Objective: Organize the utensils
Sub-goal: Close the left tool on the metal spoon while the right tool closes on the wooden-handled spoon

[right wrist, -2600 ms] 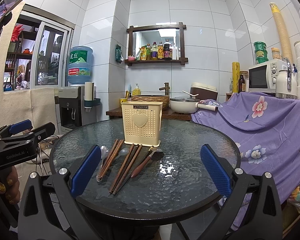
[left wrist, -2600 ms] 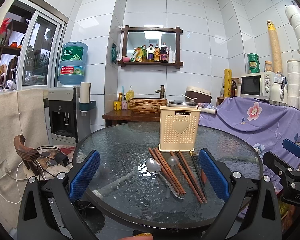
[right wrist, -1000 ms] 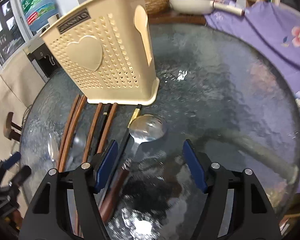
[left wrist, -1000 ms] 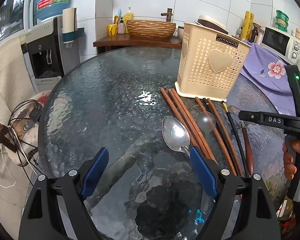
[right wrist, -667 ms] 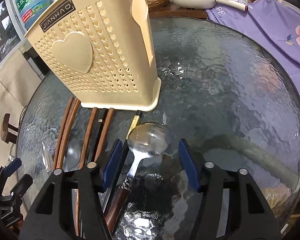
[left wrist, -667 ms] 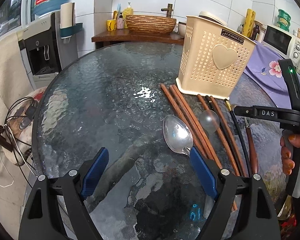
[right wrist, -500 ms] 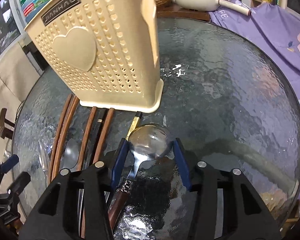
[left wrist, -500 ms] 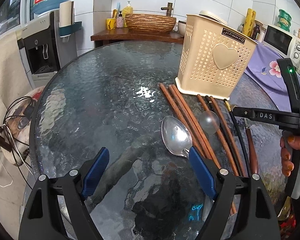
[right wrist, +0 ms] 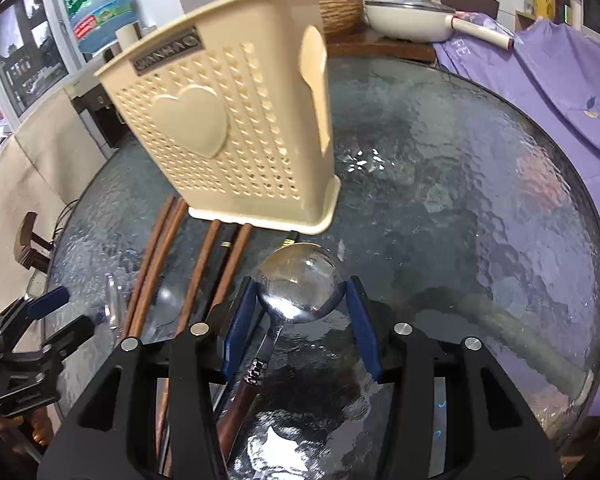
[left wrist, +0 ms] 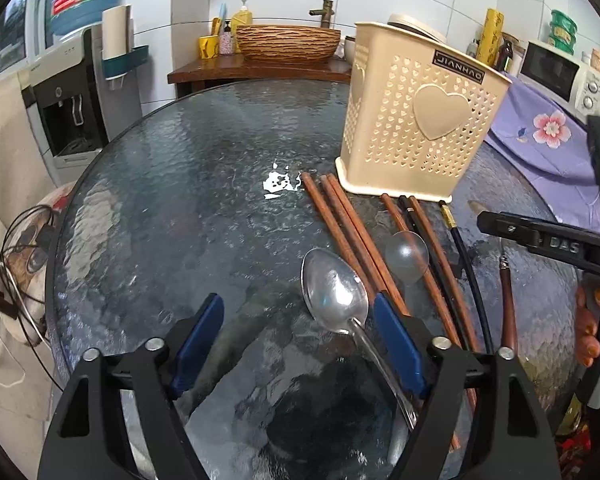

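My right gripper, wide a second ago, now pinches the wooden-handled steel ladle on the glass table before the cream basket; left gripper gapes empty.

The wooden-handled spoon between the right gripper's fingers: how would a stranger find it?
Find the cream basket on the glass table. The spoon lies just before its right corner, its bowl pinched by the right gripper. It alone has a brown wooden handle.
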Available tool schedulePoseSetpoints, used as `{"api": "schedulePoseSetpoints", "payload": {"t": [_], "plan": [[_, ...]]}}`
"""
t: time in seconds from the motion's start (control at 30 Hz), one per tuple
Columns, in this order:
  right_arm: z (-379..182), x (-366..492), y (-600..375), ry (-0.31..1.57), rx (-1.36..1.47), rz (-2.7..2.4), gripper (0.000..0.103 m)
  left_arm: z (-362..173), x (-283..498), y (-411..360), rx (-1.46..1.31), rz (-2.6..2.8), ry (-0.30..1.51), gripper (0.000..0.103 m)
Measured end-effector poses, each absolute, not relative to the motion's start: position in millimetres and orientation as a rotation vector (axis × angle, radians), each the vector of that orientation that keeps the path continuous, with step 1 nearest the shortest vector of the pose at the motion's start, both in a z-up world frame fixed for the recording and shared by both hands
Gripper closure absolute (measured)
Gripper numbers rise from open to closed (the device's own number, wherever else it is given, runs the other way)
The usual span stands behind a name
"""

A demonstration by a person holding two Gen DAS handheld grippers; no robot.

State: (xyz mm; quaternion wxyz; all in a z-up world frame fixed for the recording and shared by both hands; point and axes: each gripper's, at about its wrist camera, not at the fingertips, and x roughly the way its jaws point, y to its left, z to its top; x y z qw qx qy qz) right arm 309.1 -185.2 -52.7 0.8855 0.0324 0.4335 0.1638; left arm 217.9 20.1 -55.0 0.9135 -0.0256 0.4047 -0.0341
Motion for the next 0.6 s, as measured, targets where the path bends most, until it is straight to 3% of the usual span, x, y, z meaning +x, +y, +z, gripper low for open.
{"api": "schedulePoseSetpoints", "payload": {"t": [0.2,0.6], "plan": [[-47,301,-185,0.885,0.038,0.352,0.056,-57,232,36,-0.153,-0.138,0.872,0.042],[-50,297,-186,0.874,0.024,0.338,0.056,-60,259,14,-0.196,0.018,0.912,0.042]]}}
